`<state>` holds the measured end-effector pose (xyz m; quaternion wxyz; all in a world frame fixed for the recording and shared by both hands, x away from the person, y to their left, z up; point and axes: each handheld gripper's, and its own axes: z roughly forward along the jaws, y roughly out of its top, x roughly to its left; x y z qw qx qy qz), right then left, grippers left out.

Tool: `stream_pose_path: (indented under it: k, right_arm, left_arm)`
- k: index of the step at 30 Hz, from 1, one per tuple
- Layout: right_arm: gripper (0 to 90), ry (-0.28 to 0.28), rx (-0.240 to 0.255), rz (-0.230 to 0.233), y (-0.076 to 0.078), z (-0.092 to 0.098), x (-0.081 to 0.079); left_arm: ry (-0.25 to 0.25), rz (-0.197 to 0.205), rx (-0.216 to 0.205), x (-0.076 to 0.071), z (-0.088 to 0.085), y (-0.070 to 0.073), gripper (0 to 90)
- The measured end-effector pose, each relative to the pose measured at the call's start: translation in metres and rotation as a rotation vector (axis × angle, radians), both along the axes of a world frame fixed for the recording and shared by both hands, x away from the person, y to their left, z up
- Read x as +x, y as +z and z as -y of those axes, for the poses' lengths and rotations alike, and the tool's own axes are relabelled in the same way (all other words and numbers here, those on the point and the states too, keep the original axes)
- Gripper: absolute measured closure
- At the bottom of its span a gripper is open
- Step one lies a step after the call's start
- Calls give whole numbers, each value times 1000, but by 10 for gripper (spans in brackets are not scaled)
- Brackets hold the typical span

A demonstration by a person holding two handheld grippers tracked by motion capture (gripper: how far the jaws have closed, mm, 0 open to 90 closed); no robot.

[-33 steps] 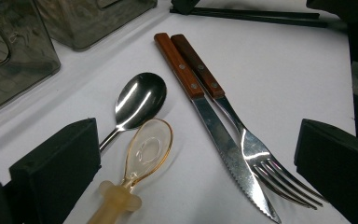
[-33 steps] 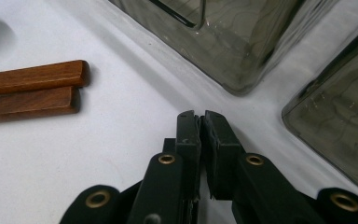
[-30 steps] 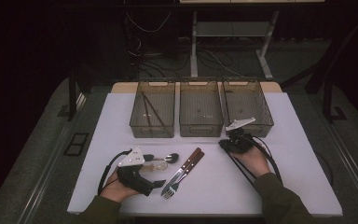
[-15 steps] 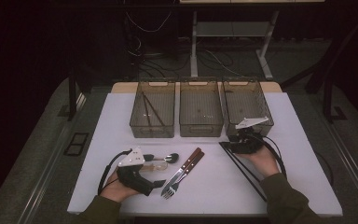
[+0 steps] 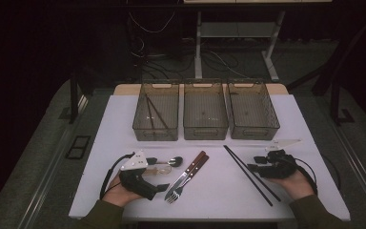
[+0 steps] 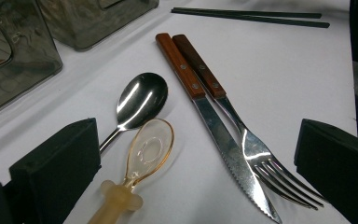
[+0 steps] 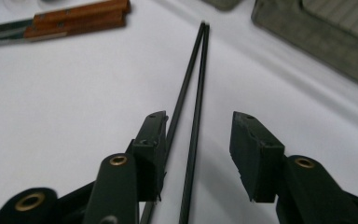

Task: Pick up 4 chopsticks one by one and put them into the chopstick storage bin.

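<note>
Now lying flat on the white table (image 5: 310, 143) just left of the right gripper (image 5: 253, 167), black chopsticks (image 5: 250, 173) with long axis running between its part-spread, just-opened, empty jaws; left gripper (image 5: 164, 187) well apart, jaws spread.

- No writing, brand, number or sign can be read in any of the three views.
- The knife (image 6: 223, 135) and the fork (image 6: 247, 140) bear only plain rivets on their wooden handles, with no lettering that can be made out.
</note>
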<state>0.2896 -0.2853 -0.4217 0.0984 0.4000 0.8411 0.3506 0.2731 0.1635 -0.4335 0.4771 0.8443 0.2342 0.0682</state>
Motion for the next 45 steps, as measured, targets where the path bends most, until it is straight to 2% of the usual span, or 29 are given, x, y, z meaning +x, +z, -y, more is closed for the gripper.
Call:
stream_pose_path:
  k: [4,6,9,15,23,27,38,42,45]
  right_arm:
    - [605,-10,3,-7,-5,11,-19]
    - [640,-22,1,3,-7,14,-25]
    - [687,-31,-4,-13,-10,14,-31]
    - [770,-30,-35,-27,-17,12,-29]
    - [811,-29,-53,-44,-21,11,-28]
    - [841,-29,-65,-37,-22,11,-28]
    - [860,-45,-93,-24,-21,8,-29]
    - [860,-58,-77,-33,-21,8,-28]
    - [860,-59,-76,-23,-20,9,-27]
  left_arm:
    - [-3,2,7,0,0,0,0]
    - [-4,0,14,0,0,0,0]
    - [-5,-1,13,0,0,0,0]
    - [-1,0,4,0,0,0,0]
    - [-4,-1,7,0,0,0,0]
    - [-8,3,12,0,0,0,0]
    - [-5,1,9,0,1,0,0]
    - [-6,0,10,0,1,0,0]
    - [-6,0,10,0,1,0,0]
